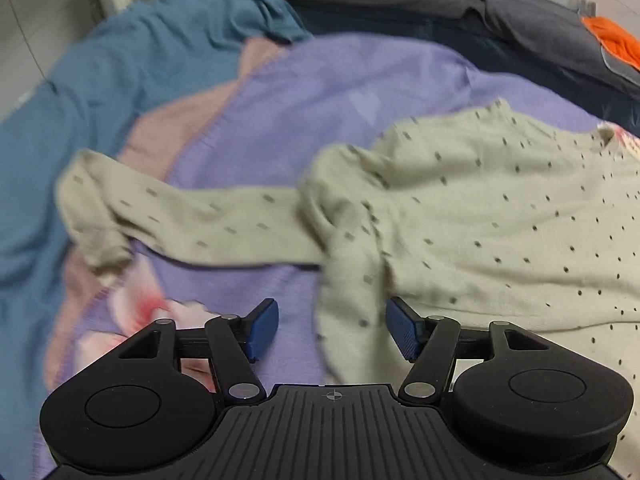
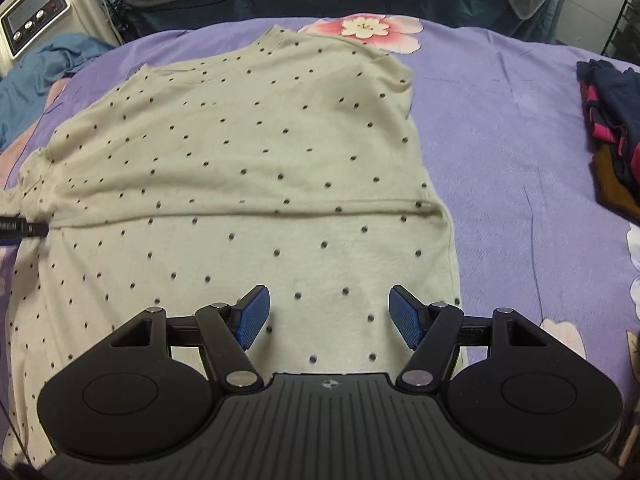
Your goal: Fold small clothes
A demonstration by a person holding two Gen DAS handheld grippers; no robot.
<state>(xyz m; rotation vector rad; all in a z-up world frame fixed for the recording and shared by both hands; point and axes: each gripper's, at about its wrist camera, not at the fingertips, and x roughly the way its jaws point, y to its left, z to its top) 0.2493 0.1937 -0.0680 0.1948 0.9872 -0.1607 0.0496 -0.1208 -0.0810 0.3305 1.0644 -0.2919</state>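
A pale beige long-sleeved top with dark dots [image 2: 240, 168] lies spread on a purple floral bedsheet [image 2: 512, 128]. In the left wrist view the top's body [image 1: 500, 208] lies to the right and one sleeve [image 1: 180, 216] stretches out to the left, its cuff crumpled. My left gripper [image 1: 332, 330] is open and empty, just above the top's side edge below the armpit. My right gripper [image 2: 330, 316] is open and empty over the lower part of the top. The far right sleeve looks folded in; a crease runs across the body.
A blue blanket [image 1: 100, 80] and a pink cloth [image 1: 180, 124] lie at the left. A pile of dark and red clothes [image 2: 612, 128] sits at the right edge. Dark grey bedding [image 1: 460, 8] with an orange item [image 1: 616, 40] lies behind. A white machine with dials [image 2: 32, 20] stands at the far left.
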